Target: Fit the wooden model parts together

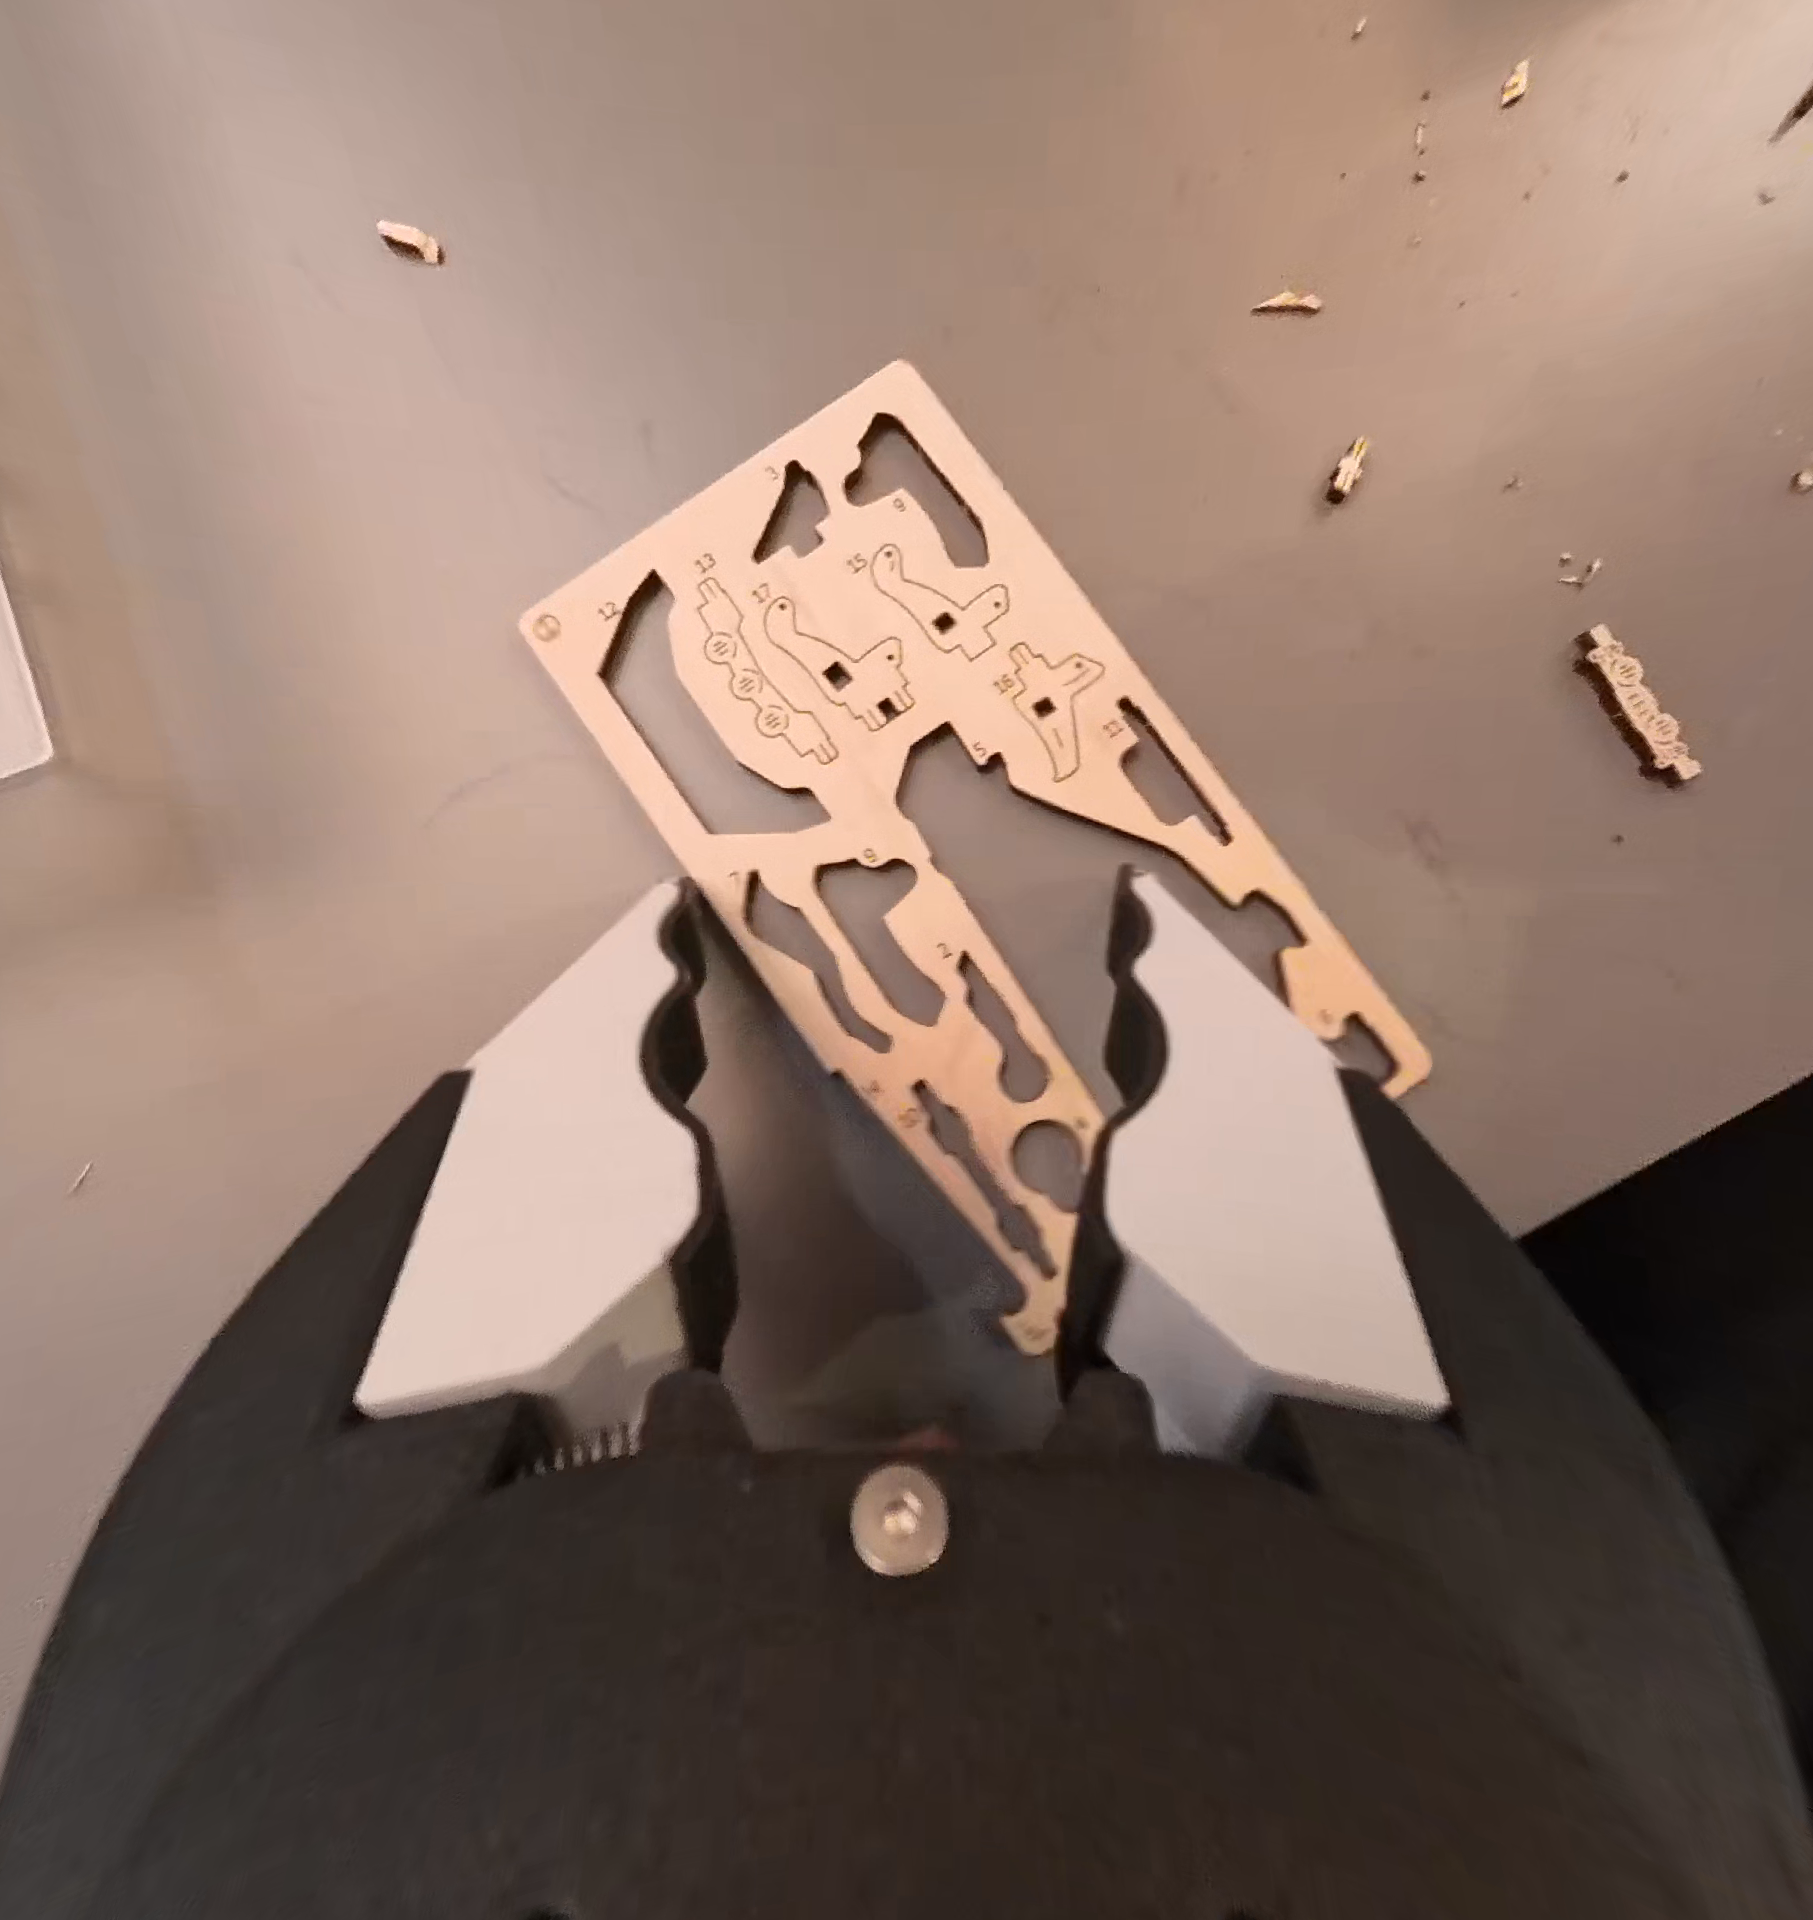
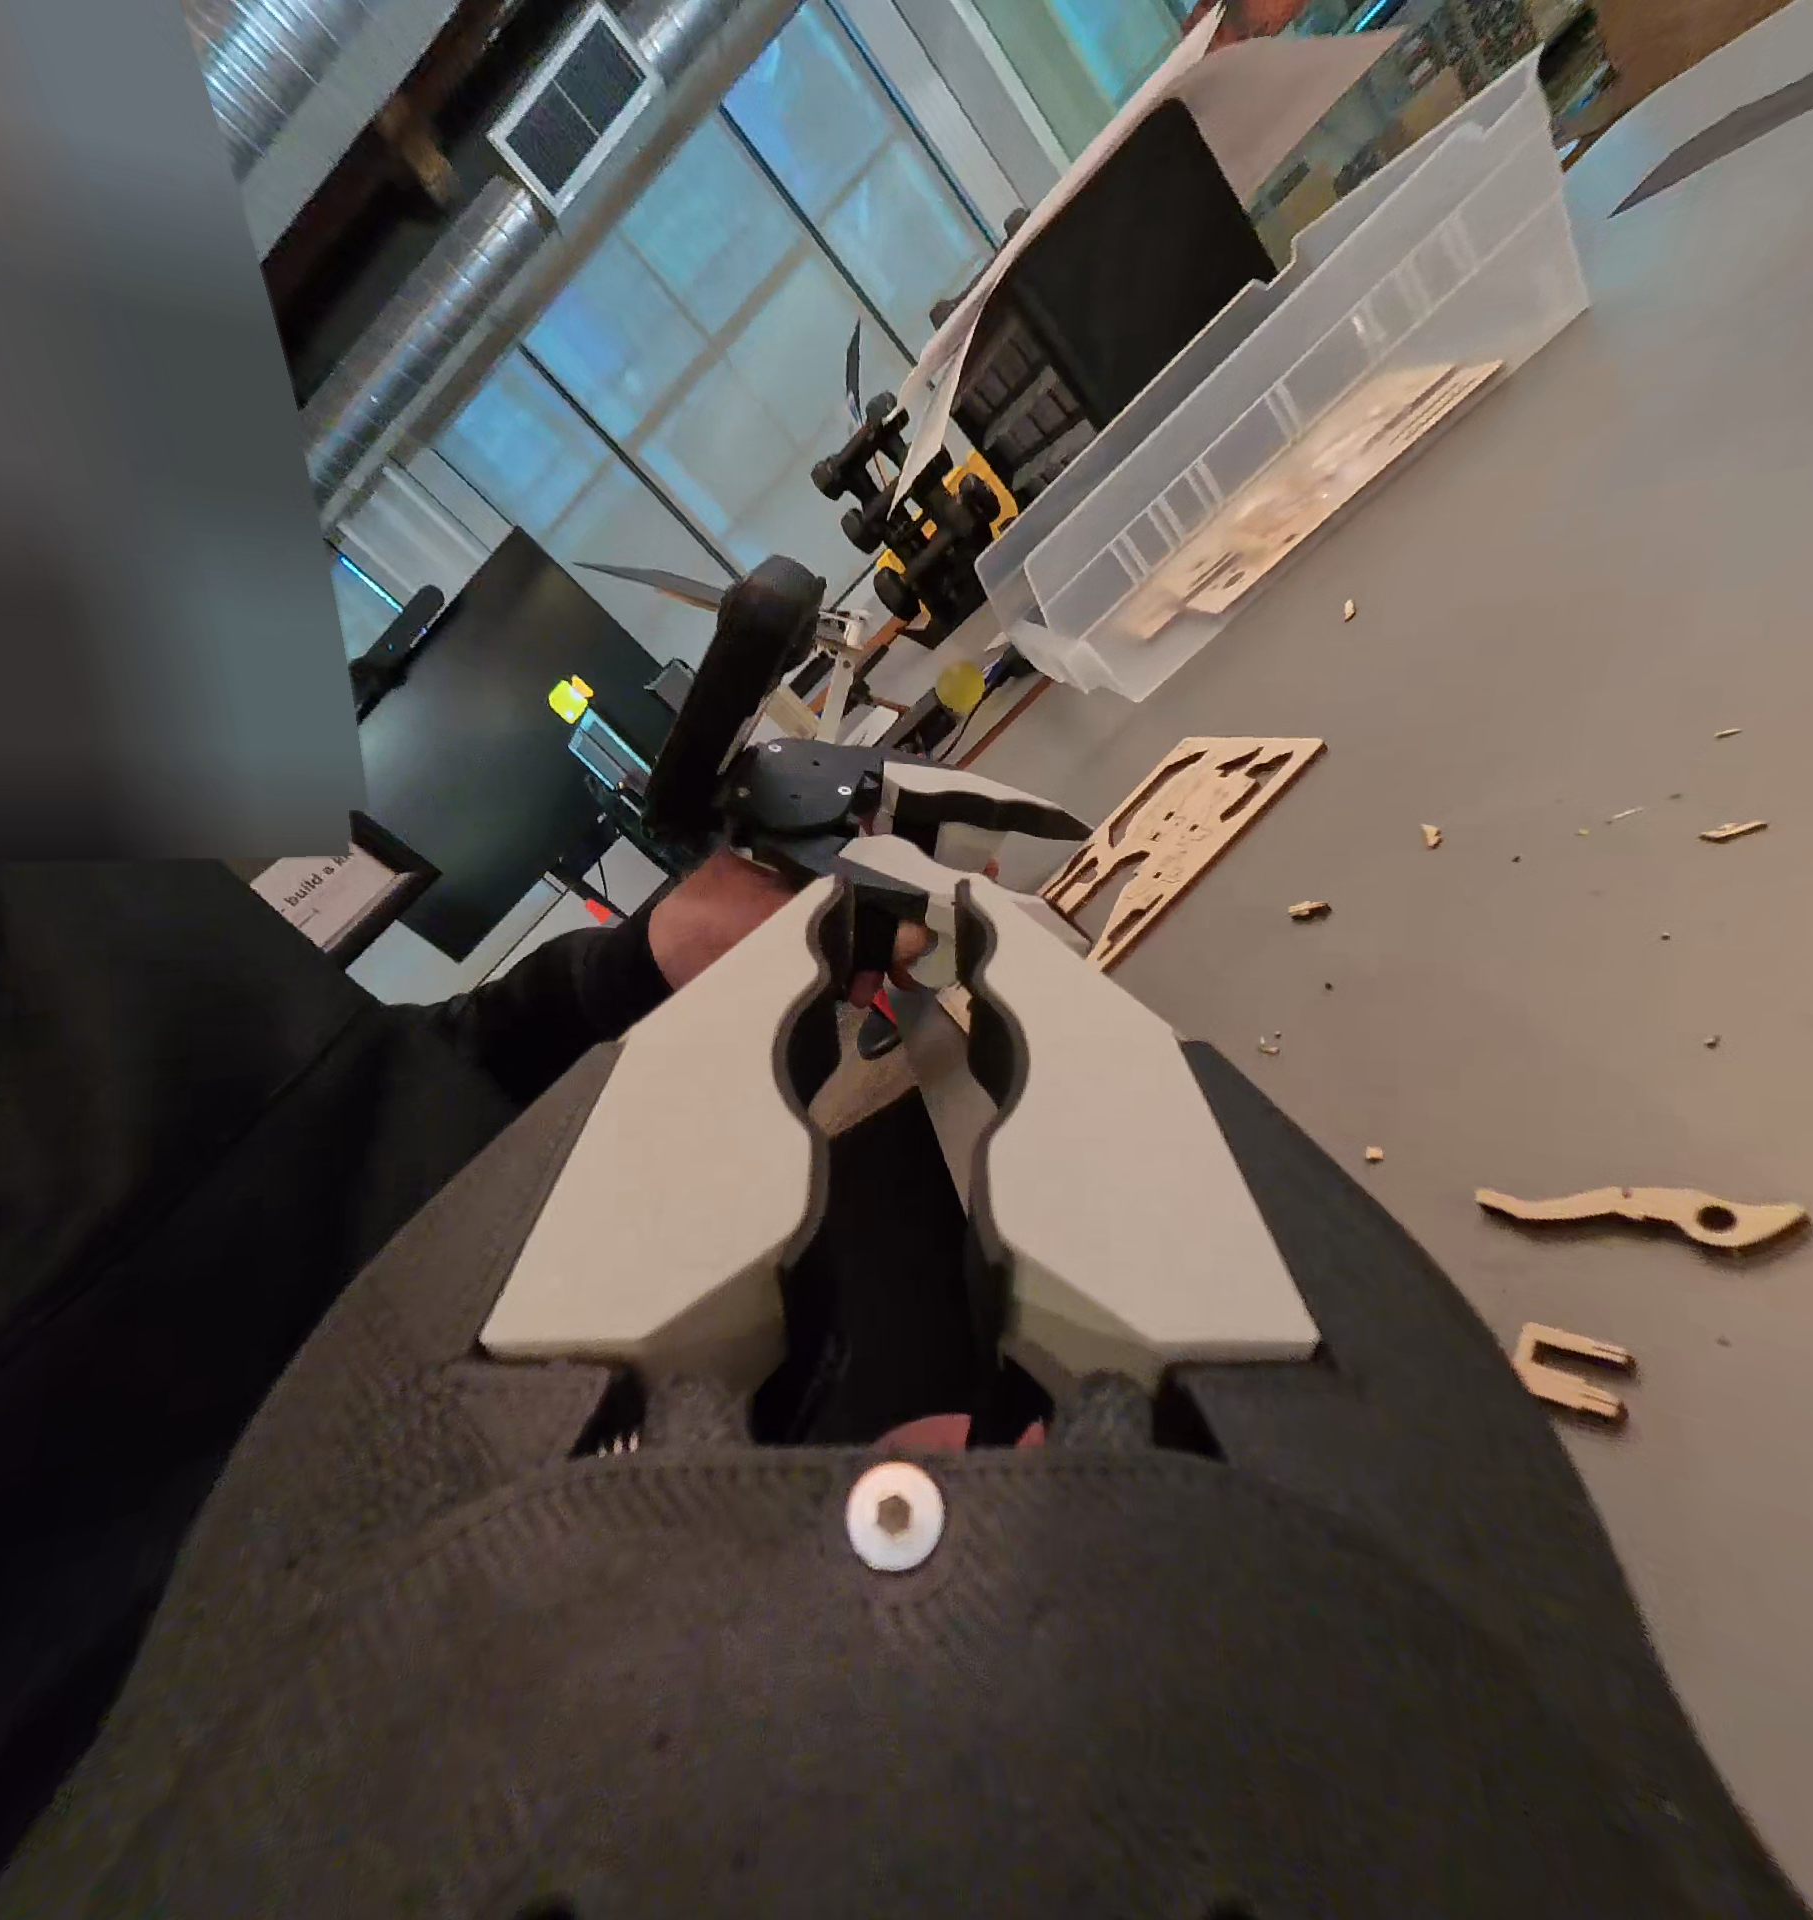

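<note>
Here my left tool [image 1: 902, 894] has its two fingers spread wide apart, clamped on nothing. Just beneath and beyond them lies the wooden sheet [image 1: 881, 665], flat on the grey tabletop [image 1: 258, 520]. It is a thin, pale plywood rectangle lying at a slant, pierced with odd-shaped holes where parts are missing, with a few outlined parts still sitting in it. Its near corner is covered by my right-hand finger [image 1: 1120, 1049], so I cannot see that end whole. The fingers are pale grey blocks with black wavy rubber pads. Splinters and crumbs of wood lie scattered ahead and to the right, and one small dark-edged engraved strip [image 1: 1634, 717] lies well off to the right.

My right tool [image 2: 897, 904] has its fingers close together with a narrow gap between them; nothing is pinched there that I can make out, and the background through the gap is cluttered. To its right lie a curved wooden part with a round hole [image 2: 1650, 1216] and a small fork-shaped piece [image 2: 1567, 1371]. Farther ahead, a clear ribbed plastic bin [image 2: 1297, 468] holds more pale sheets, blurred through its wall. The left half of this view is partly blurred over and dark.
</note>
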